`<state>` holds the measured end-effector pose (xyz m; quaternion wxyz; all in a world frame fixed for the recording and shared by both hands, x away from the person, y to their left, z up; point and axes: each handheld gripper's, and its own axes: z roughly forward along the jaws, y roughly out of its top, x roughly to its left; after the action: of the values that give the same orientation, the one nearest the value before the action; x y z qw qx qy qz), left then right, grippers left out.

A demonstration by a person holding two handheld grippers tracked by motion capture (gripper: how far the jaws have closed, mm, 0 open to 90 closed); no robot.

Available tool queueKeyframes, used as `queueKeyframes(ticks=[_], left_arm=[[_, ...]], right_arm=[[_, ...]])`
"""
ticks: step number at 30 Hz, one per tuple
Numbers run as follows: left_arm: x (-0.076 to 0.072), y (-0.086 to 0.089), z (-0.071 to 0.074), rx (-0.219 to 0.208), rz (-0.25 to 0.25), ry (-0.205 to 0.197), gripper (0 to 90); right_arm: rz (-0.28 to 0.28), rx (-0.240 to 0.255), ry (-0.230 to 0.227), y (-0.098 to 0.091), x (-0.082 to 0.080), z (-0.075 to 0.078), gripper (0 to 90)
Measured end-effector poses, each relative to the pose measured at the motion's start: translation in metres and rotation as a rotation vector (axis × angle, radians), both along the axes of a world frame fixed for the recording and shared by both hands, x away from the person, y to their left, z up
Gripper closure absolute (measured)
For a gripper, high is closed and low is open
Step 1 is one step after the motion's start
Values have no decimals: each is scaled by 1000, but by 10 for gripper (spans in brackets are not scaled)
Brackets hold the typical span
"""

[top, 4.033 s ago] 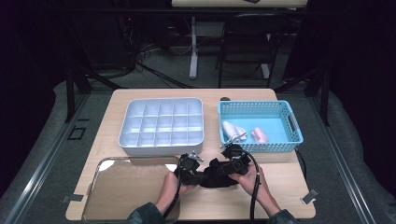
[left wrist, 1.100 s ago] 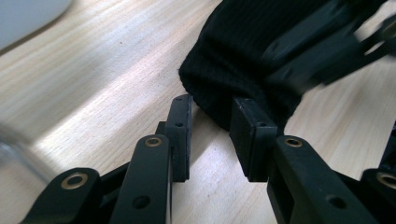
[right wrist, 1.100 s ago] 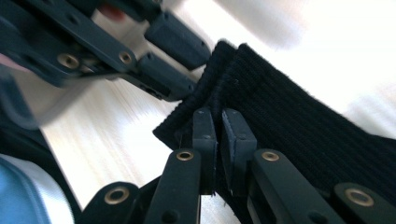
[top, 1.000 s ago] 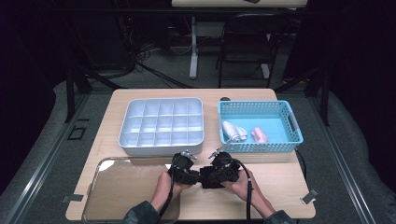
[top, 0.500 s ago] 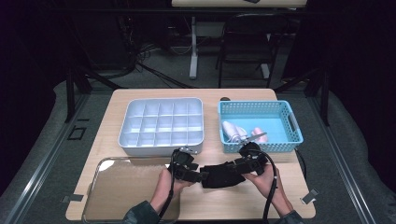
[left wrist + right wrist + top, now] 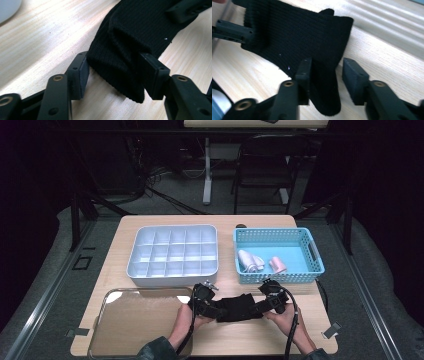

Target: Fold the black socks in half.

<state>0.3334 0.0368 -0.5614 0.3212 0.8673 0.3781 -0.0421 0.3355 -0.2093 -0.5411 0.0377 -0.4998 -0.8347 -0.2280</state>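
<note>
1. Black knitted sock [image 6: 235, 307] lies stretched flat on the near part of the wooden table [image 6: 250, 340], between the two grippers, in front of the grey divided tray [image 6: 172, 251] and the blue basket [image 6: 277, 252].
2. At the far left of the near edge sits a clear lid [image 6: 140, 325], just beside the person's left hand [image 6: 182, 320].
3. Left gripper [image 6: 204, 301] is at the sock's left end. In the left gripper view its jaws stand on both sides of that bunched end [image 6: 120, 62]; the right pad touches the cloth, the left pad sits just at its edge. The jaws have just been closing a little, with the sock between them, and whether they truly clamp it I cannot tell.
4. Right gripper [image 6: 270, 299] is at the sock's right end. In the right gripper view one jaw rests against the cloth [image 6: 322, 82] while the other stands clear of it over bare wood, so the jaws are apart, having just been closing slightly.
5. Inside the basket lie a white roll [image 6: 250, 261] and a pink roll [image 6: 278, 265].
</note>
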Motion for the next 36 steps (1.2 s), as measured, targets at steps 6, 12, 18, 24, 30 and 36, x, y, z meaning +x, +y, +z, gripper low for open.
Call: queueKeyframes(ticks=[6, 12, 18, 24, 30, 36], left_arm=[[-2, -1, -1, -1, -14, -5, 537], [-1, 0, -2, -5, -25, -1, 607], [-2, 0, -3, -11, -37, -10, 671], [-3, 0, -3, -23, -31, -14, 709], [-4, 1, -3, -31, -28, -18, 725], [-2, 3, -4, -45, -19, -12, 726]], right_arm=[[14, -30, 3, 6, 0, -2, 698], [19, -27, -4, 8, 0, -3, 812], [24, -52, -9, 10, 0, -1, 834], [15, -35, -33, 11, -2, 4, 836], [21, -14, -58, 12, -4, 11, 837], [13, 25, -106, 18, -8, 18, 837]])
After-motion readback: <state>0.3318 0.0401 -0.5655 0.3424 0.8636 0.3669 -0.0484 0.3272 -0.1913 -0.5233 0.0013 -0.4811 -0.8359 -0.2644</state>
